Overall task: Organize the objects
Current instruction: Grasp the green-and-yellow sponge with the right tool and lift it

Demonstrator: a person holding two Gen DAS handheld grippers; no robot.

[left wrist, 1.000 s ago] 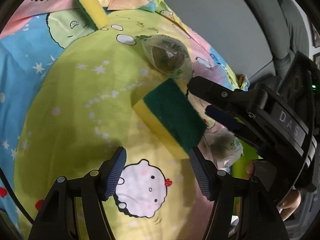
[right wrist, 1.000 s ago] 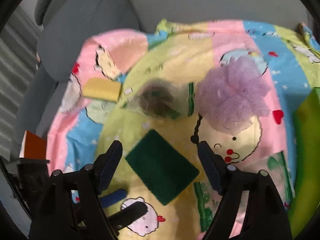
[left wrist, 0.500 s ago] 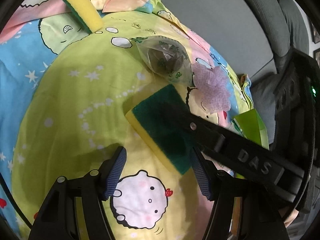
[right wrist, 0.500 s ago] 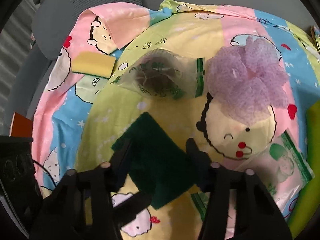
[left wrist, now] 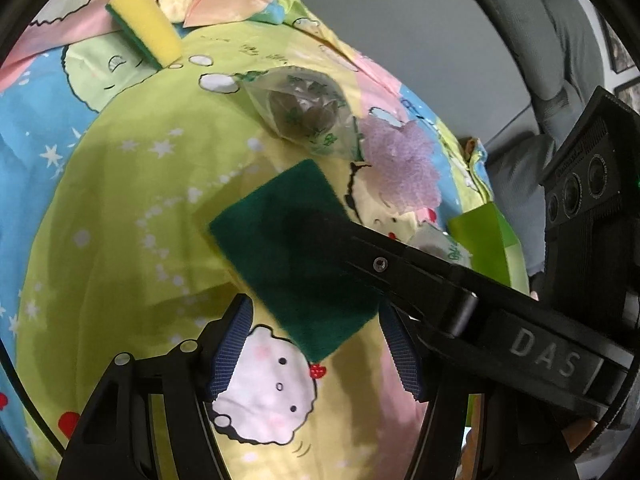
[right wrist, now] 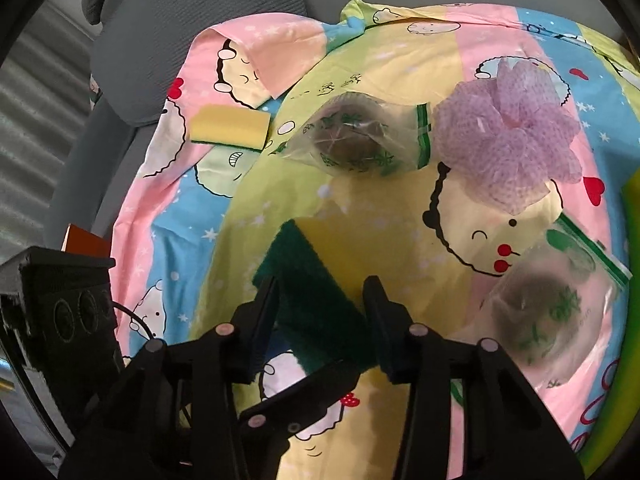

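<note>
Gripping the green-topped sponge [right wrist: 316,300] by its two long faces, the right gripper [right wrist: 320,312] has its jaws closed on it, the sponge standing tilted on edge between the pads with its yellow side facing right. In the left wrist view the same sponge [left wrist: 296,256] shows its green face, with a finger of the right gripper [left wrist: 384,264] lying across it from the right.

The left gripper [left wrist: 316,344] is open, its blue pads [left wrist: 232,348] spread and holding nothing; the sponge's near corner sits just ahead of the gap.

Everything lies on a cartoon-print sheet [right wrist: 192,208]. Far ahead and left of the right gripper lies a second sponge [right wrist: 228,126], yellow side up. Straight ahead, beyond the held sponge, is a clear bag [right wrist: 352,140] with a dark round lump inside. Just right of it, touching or nearly so, sits a purple mesh puff [right wrist: 508,144]. Close on the right of the gripper lies another clear bag [right wrist: 548,312] of the same kind, and a green edge [right wrist: 632,216] shows at the far right.
</note>
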